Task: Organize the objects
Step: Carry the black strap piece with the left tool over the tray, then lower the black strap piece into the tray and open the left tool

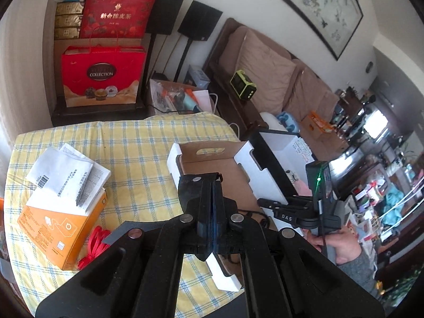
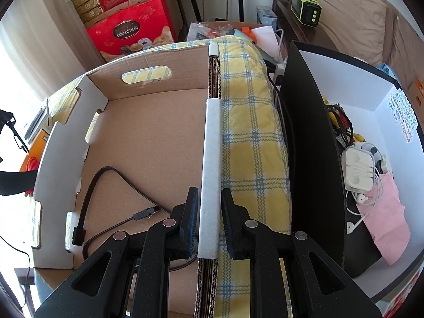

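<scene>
With the right tongs (image 2: 209,214) clamped on the box (image 2: 148,132) wall and the left tongs (image 1: 212,198) clenched empty, a tug could tip the box.

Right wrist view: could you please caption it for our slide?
Right hand-held gripper straddles the open brown cardboard box's white-edged wall, a black cable lying inside.

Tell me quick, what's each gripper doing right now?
Left gripper: closed, holding nothing.
Right gripper: clamped on the cardboard box wall.
</scene>
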{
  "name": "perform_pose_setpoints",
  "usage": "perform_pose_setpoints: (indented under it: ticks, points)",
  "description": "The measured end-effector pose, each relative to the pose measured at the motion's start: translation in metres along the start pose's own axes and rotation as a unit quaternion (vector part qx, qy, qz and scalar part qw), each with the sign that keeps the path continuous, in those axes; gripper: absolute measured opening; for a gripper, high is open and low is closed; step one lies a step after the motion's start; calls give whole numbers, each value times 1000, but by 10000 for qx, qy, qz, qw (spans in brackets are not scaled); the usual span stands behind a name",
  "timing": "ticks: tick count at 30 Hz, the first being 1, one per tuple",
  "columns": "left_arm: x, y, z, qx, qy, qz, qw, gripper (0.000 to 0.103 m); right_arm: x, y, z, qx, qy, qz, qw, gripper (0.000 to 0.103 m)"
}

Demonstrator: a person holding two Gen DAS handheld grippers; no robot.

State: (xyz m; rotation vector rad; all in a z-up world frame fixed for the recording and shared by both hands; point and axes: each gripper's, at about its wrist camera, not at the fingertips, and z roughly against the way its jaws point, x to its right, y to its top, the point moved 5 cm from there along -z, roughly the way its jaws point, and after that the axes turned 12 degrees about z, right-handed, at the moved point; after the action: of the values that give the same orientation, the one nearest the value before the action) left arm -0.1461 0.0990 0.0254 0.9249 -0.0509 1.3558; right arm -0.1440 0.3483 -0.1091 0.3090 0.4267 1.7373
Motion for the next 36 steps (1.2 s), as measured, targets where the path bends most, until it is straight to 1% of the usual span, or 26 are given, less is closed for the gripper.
perform_pose_setpoints:
  ticks: [6, 14, 18, 21, 24, 27, 32, 34, 35, 36]
  points:
    - [28, -6, -14, -120, -176, -137, 9997, 1, 0, -1, 3, 13, -10, -16, 10000, 18]
    - [71, -23, -43, -452, -434, -361, 9974, 1, 3, -4, 4, 10, -13, -41, 10000, 18]
    - [85, -34, -59, -659, -551, -396, 9955, 1, 4, -6, 4, 13, 2, -67, 10000, 18]
    - [87, -44, -72, -766, -492, -399, 9950, 1, 4, -7, 4, 7, 3, -76, 10000, 18]
    - [79, -56, -92, -1010, -477, -255, 9934, 1, 4, -6, 4, 3, -6, -59, 10000, 18]
    - [72, -69, -109, -1174, -307, -242, 9923, 1, 3, -6, 4, 3, 1, -65, 10000, 18]
    - [63, -87, -126, -1404, -100, -300, 9896, 1, 3, -7, 3, 6, 22, -80, 10000, 19]
    - [61, -91, -131, -1507, -38, -326, 9880, 3, 3, -7, 3, 2, 16, -78, 10000, 19]
    - [60, -91, -132, -1553, -19, -313, 9874, 6, 3, -7, 3, 1, 15, -76, 10000, 19]
    - [59, -91, -131, -1584, -10, -283, 9870, 19, 3, -7, 3, 2, 18, -79, 10000, 19]
